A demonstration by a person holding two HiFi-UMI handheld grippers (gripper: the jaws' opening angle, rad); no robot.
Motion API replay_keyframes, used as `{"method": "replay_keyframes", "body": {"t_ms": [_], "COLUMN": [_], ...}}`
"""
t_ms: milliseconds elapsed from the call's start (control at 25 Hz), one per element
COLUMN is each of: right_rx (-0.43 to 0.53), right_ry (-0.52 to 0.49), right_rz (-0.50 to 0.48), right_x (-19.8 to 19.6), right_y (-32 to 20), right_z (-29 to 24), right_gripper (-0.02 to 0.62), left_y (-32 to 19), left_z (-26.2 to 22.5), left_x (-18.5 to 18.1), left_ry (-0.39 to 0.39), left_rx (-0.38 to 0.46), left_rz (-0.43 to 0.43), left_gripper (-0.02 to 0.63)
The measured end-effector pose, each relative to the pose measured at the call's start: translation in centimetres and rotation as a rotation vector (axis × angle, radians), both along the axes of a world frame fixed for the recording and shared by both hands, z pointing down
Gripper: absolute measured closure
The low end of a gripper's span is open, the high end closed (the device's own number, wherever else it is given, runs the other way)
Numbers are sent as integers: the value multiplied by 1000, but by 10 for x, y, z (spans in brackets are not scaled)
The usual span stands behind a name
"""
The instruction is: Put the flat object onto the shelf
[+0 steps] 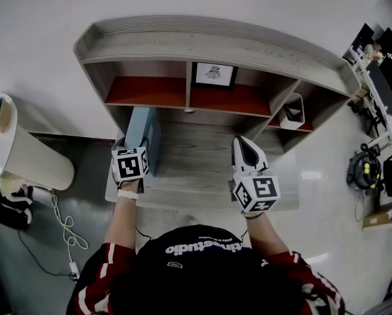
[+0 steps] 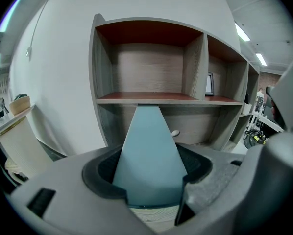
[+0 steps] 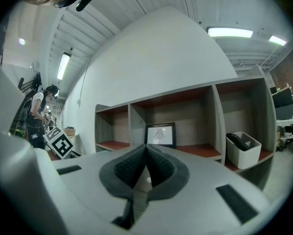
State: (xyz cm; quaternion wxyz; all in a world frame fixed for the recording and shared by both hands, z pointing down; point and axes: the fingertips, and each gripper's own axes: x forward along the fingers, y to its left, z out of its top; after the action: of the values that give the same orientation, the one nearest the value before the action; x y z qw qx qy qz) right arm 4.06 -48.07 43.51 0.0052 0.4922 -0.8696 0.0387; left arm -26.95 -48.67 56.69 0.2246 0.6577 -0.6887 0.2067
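Observation:
The flat object is a pale blue book-like slab, standing on edge over the grey lower board of the shelf unit. My left gripper is shut on its near end. In the left gripper view the slab runs forward between the jaws toward the edge of the red-topped shelf, under the left compartment. My right gripper hovers over the right part of the board, shut with nothing in it; its dark pads meet in the right gripper view.
A framed picture stands in the middle compartment and a white bin in the right one. A small white knob sits on the back panel. A cream cylinder and a cable lie left; equipment stands right.

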Motion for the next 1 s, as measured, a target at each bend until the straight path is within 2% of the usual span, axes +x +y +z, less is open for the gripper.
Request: {"method": "replay_keyframes", "body": {"t_ms": [1000], "right_rx": [-8], "right_ry": [-10], "right_rz": [-4], "right_x": [18], "right_y": [-29], "right_z": [6], "right_gripper": [592], "left_y": [-52], "left_z": [-3], "left_x": [6], "left_ry": [-23], "left_rx": [57], "left_rz": [-32], "left_gripper": [322]}}
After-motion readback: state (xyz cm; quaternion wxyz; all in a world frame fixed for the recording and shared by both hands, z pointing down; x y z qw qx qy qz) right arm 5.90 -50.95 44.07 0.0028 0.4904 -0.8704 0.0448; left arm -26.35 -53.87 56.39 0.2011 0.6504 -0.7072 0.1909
